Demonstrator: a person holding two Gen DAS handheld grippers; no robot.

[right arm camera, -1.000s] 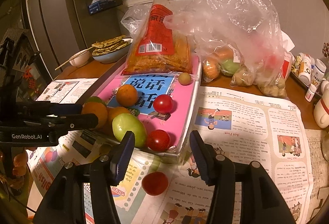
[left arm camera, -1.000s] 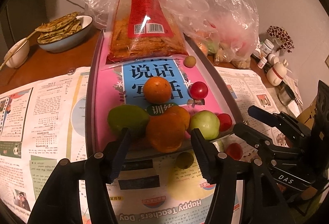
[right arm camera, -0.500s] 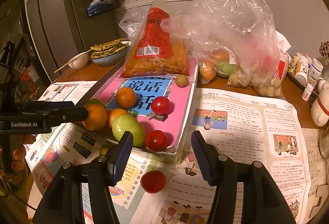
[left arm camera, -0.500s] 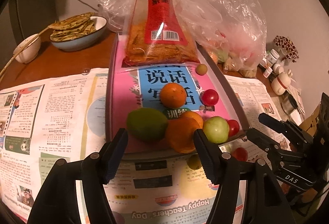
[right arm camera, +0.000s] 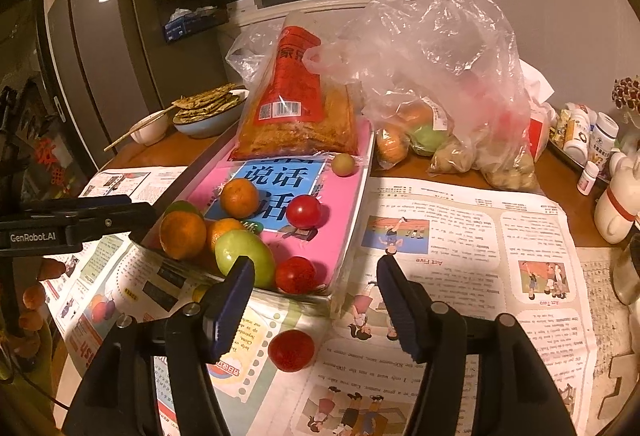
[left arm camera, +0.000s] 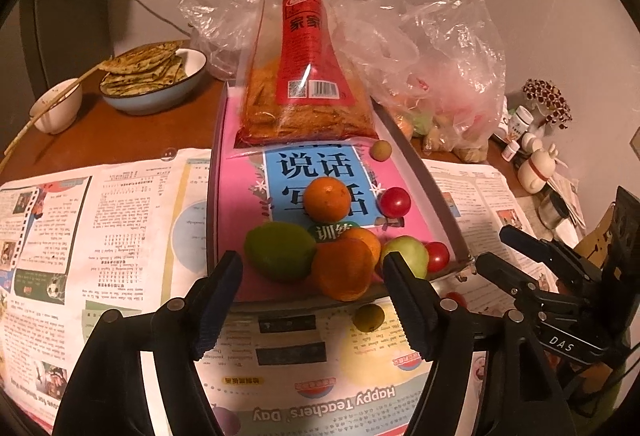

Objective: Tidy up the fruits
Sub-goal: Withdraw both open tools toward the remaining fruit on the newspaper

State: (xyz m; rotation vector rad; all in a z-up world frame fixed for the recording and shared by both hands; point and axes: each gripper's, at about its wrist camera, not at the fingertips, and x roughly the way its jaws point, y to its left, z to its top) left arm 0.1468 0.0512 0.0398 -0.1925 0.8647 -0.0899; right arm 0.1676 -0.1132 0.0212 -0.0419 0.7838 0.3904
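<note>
Several fruits lie on a pink book (left arm camera: pixel 240 192) (right arm camera: pixel 344 212): oranges (left arm camera: pixel 327 198) (right arm camera: pixel 183 235), a green fruit (left arm camera: pixel 280 256), a light green apple (left arm camera: pixel 408 256) (right arm camera: pixel 245 256) and red tomatoes (left arm camera: pixel 395 202) (right arm camera: pixel 303 211). A small green fruit (left arm camera: pixel 368 317) and a red tomato (right arm camera: pixel 291 350) lie on the newspaper in front of the book. My left gripper (left arm camera: pixel 314 302) is open and empty, just short of the book's near edge. My right gripper (right arm camera: pixel 316 300) is open and empty above the loose tomato.
A red snack bag (left arm camera: pixel 304 84) leans on the book's far end. Clear plastic bags of produce (right arm camera: pixel 440 88) stand behind right. A bowl of flatbread (left arm camera: pixel 152 76) and a small bowl (left arm camera: pixel 56 108) sit far left. Bottles and figurines (right arm camera: pixel 600 148) line the right edge.
My left gripper has pulled back and up from the fruit pile, so the oranges now lie farther ahead. My right gripper has drawn back slightly. No fruit has moved.
</note>
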